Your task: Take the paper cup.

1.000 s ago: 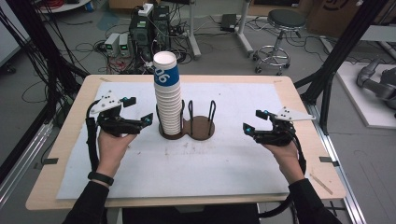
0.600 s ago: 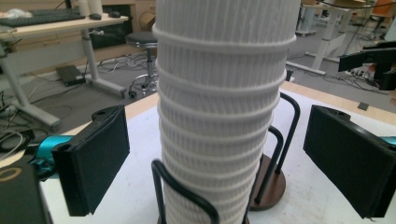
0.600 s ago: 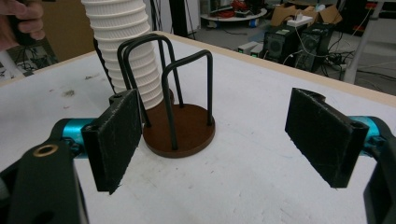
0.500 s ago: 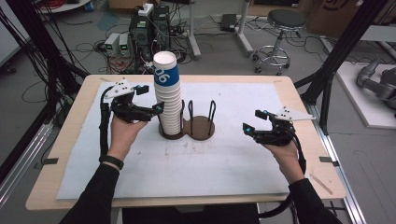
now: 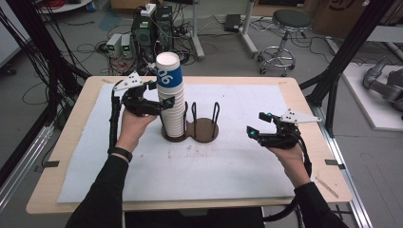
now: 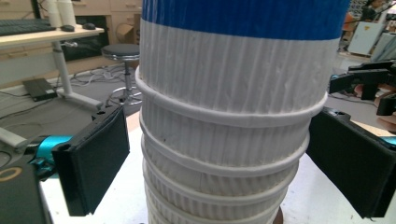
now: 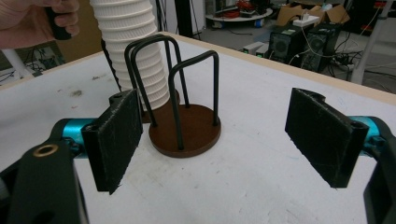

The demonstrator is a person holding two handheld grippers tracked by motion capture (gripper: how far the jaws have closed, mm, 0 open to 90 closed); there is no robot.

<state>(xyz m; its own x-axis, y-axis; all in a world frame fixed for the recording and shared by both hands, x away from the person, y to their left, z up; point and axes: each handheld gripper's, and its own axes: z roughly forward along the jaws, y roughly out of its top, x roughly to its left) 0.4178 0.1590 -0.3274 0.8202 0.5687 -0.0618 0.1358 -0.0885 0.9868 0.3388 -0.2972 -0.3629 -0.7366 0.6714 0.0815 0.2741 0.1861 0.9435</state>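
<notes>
A: Which step is in hand?

B: Approach to grasp. The left tool (image 5: 164, 105) brackets the stack of cups (image 5: 172, 102), which stands in the left ring of the cup holder (image 5: 205, 130) at mid tabletop (image 5: 228, 171), far of both hands.

A: Left tool state?

B: Jaws apart, one on each side of the stack below the blue band; neither pad appears to press on it. Next move, by my judgement: close squarely under a rim, then lift straight up.

A: Right tool?

B: The right tool (image 5: 255, 127) hangs with jaws apart and empty, right of the holder

Black tongs (image 5: 167, 105) with teal joints, grey three-cornered top plates, black cables, black sleeves, black wristband (image 5: 119, 152)
</notes>
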